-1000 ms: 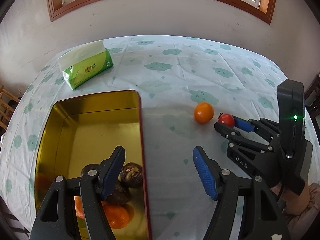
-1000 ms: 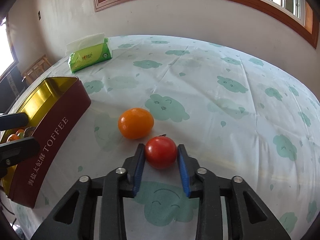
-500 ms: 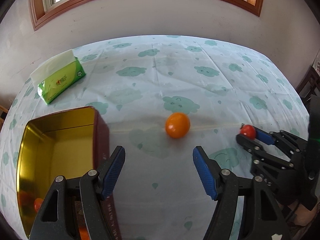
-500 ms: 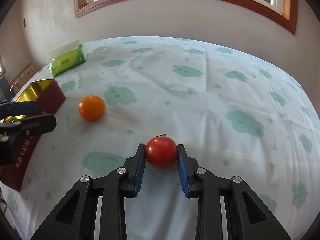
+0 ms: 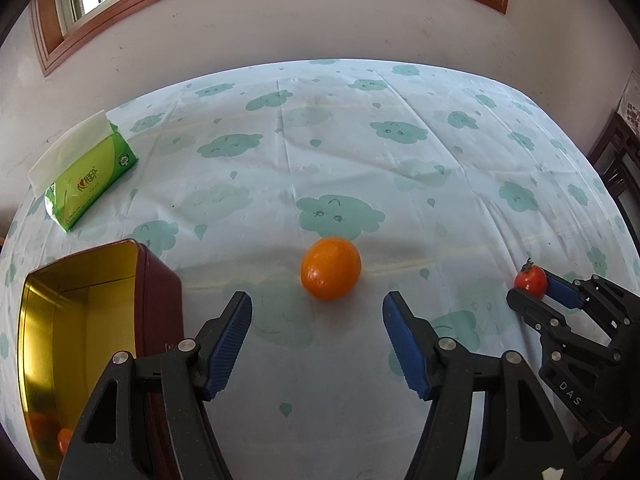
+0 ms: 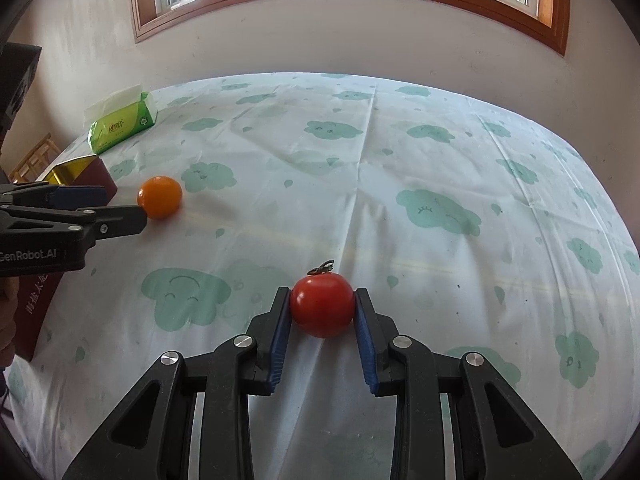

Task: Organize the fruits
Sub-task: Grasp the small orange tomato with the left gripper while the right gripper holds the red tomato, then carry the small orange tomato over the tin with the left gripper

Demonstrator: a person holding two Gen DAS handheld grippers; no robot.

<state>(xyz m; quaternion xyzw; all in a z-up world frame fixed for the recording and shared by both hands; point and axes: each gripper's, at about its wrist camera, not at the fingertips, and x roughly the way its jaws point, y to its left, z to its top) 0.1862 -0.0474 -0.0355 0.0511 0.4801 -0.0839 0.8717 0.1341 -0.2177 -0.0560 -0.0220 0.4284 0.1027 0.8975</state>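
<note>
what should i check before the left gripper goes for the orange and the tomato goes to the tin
1. Round orange fruit ahead of the left gripper, between its finger lines: ok.
2. Left fingers around the fruit: not ok, it lies beyond the tips; the jaws are closing with nothing between them.
3. Right gripper clamped on the small red tomato: ok.
4. Gold-lined dark red tin open on top: ok.
5. Room left inside the tin: cannot tell, only part of its floor shows.
6. Green tissue pack clear of the path: ok.
</note>
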